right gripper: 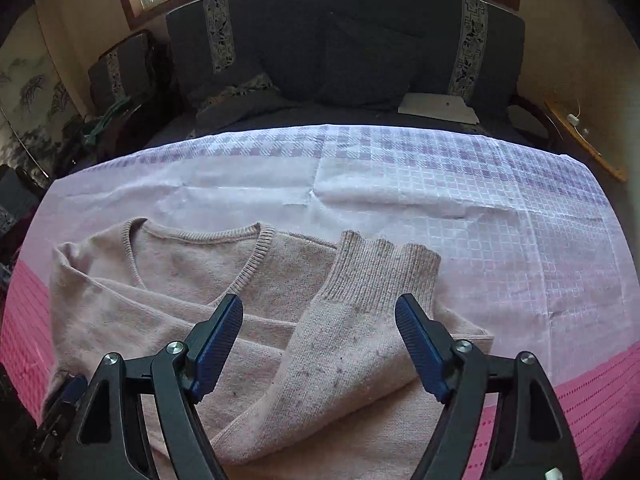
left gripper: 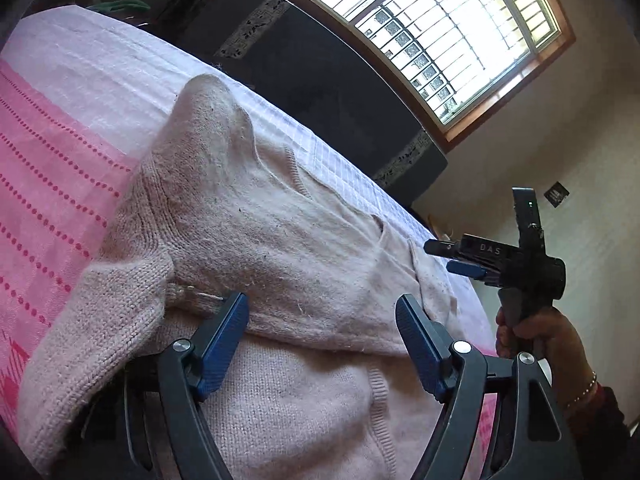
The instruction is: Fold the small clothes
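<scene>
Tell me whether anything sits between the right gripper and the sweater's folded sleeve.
Nothing visible does. The right gripper hangs with open jaws directly over the folded sleeve of the pink sweater; only air shows between the pads and the knit.

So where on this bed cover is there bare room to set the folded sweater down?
Free: the white checked cloth beyond the cuffs, up to the dark sofa, and the strip behind the neckline. The pink border at right is bare too. Crowded: the near middle, covered by the sweater.
</scene>
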`<state>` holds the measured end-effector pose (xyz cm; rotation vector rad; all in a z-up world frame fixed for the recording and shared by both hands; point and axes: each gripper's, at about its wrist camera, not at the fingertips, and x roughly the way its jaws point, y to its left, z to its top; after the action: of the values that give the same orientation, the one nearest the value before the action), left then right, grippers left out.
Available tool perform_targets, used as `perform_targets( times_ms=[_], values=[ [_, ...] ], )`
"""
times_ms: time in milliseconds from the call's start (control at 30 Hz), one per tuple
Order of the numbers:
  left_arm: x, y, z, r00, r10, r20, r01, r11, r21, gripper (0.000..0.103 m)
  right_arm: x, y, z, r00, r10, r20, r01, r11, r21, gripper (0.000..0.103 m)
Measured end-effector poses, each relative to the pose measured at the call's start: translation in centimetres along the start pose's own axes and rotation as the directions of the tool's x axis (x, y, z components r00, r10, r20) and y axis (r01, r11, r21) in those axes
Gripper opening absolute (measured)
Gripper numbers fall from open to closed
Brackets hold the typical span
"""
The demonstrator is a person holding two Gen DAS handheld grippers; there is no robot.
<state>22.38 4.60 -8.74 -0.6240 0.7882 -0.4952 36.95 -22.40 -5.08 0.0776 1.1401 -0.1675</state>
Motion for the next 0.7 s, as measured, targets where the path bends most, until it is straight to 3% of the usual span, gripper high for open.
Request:
perform_targets(
  times_ms=[67, 100, 200, 267, 300, 333, 400, 533, 567, 633, 700],
  values=[
    [-0.1, 0.1, 0.0, 1.0, 0.002, 0.0, -0.002, 1.0, 0.001, 0.076, 1.9, 0.1, -0.1, 0.997, -0.051, -0.055, 0.05, 0.999, -0.011, 0.038],
    [0.2, 0.0, 0.0, 1.0, 0.006, -0.001, -0.006, 1.0, 0.005, 0.076, 2.4, -0.4, -0.5, 0.997, -0.04, -0.068, 0.04, 0.999, 0.004, 0.013],
    [0.3, 0.0, 0.1, 1.0, 0.006, -0.002, -0.006, 1.0, 0.008, 0.077, 1.3, -3.9, -1.9, 0.999, 0.034, -0.015, -0.032, 0.994, 0.103, 0.005],
    [0.4, -0.2, 0.2, 1.0, 0.003, -0.003, -0.003, 1.0, 0.008, 0.078, -1.3, -7.2, -3.8, 0.991, 0.099, 0.094, -0.116, 0.972, 0.206, 0.005],
    [0.3, -0.1, 0.2, 1.0, 0.001, -0.003, -0.001, 1.0, 0.006, 0.078, -2.9, -9.0, -5.0, 0.974, 0.16, 0.161, -0.198, 0.944, 0.264, 0.004],
    [0.2, -0.1, 0.3, 1.0, -0.001, -0.002, 0.001, 1.0, 0.004, 0.078, -4.3, -10.9, -6.7, 0.95, 0.219, 0.221, -0.282, 0.904, 0.321, 0.004],
    [0.2, 0.0, 0.2, 1.0, -0.001, -0.003, 0.001, 1.0, 0.005, 0.078, -6.0, -13.7, -10.6, 0.879, 0.344, 0.33, -0.458, 0.8, 0.388, 0.004],
    [0.0, 0.2, 0.3, 1.0, -0.018, 0.001, 0.018, 1.0, -0.007, 0.078, -4.6, -15.9, -17.4, 0.833, 0.44, 0.336, -0.553, 0.695, 0.459, 0.009],
    [-0.1, 0.3, 0.3, 1.0, -0.025, 0.001, 0.025, 1.0, -0.01, 0.078, -4.1, -16.3, -18.3, 0.832, 0.442, 0.334, -0.554, 0.681, 0.479, 0.01],
    [-0.3, 0.5, 0.3, 0.999, -0.044, 0.001, 0.044, 0.999, -0.017, 0.078, -3.8, -17.2, -19.2, 0.789, 0.477, 0.388, -0.615, 0.617, 0.491, 0.013],
    [-0.4, 0.7, 0.3, 0.998, -0.061, -0.007, 0.061, 0.998, -0.02, 0.078, -3.6, -17.7, -19.2, 0.769, 0.492, 0.409, -0.639, 0.571, 0.515, 0.02]
  ],
)
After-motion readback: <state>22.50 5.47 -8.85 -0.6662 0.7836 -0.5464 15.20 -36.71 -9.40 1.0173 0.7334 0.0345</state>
